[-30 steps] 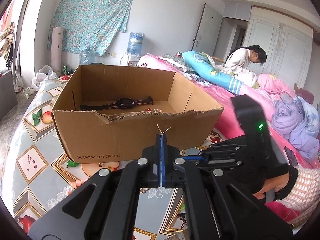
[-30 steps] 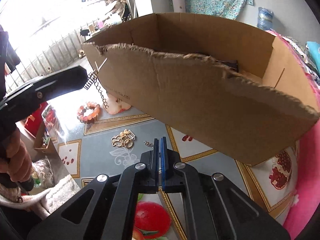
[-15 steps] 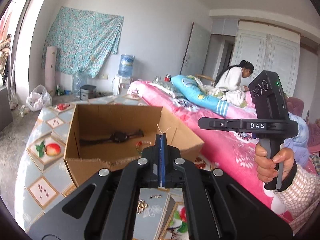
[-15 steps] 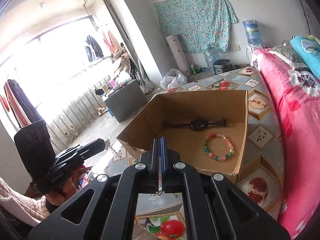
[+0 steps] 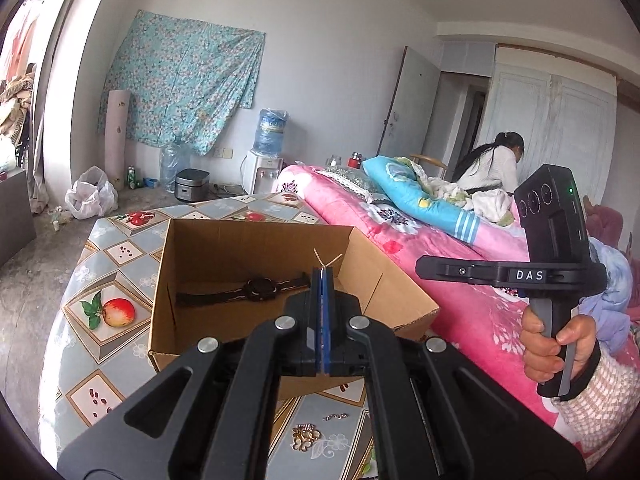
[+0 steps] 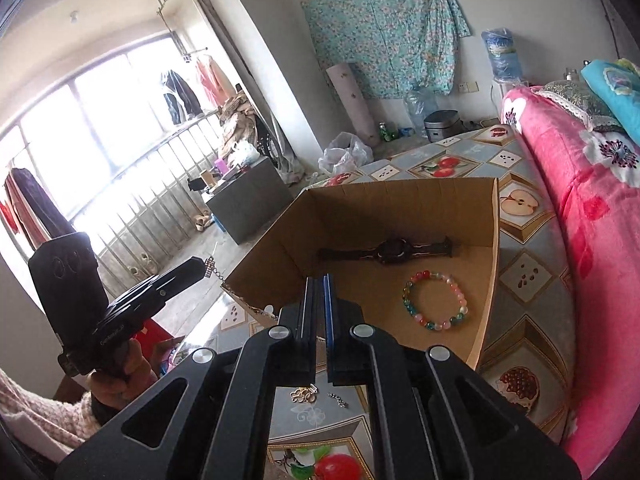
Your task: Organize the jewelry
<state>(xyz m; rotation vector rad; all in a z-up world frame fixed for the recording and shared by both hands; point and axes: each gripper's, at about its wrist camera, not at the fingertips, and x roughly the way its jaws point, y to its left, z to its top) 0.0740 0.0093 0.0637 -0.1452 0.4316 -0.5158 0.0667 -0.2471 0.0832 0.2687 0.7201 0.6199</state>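
Observation:
An open cardboard box (image 5: 256, 240) (image 6: 490, 248) stands on the table. Inside lie a black watch (image 5: 260, 290) (image 6: 390, 251) and a coloured bead bracelet (image 6: 435, 301). My left gripper (image 5: 322, 270) is shut on a thin chain piece; its wire ends (image 5: 326, 259) stick up past the tips. From the right wrist view the left gripper (image 6: 200, 270) is held high, left of the box, with the chain (image 6: 214, 271) dangling. My right gripper (image 6: 319, 280) is shut and empty, raised before the box, and shows in the left wrist view (image 5: 424, 269).
A gold ornament (image 5: 306, 436) (image 6: 304, 394) and a small chain bit (image 5: 335, 416) (image 6: 338, 399) lie on the fruit-patterned tablecloth (image 5: 104, 312) before the box. A pink bed (image 5: 460, 280) runs along the right, with a person (image 5: 492, 164) beyond it. A barred window (image 6: 100, 184) is at left.
Both grippers have risen well above the table and pulled back from the box, so its inside now shows. The left gripper still holds the chain piece.

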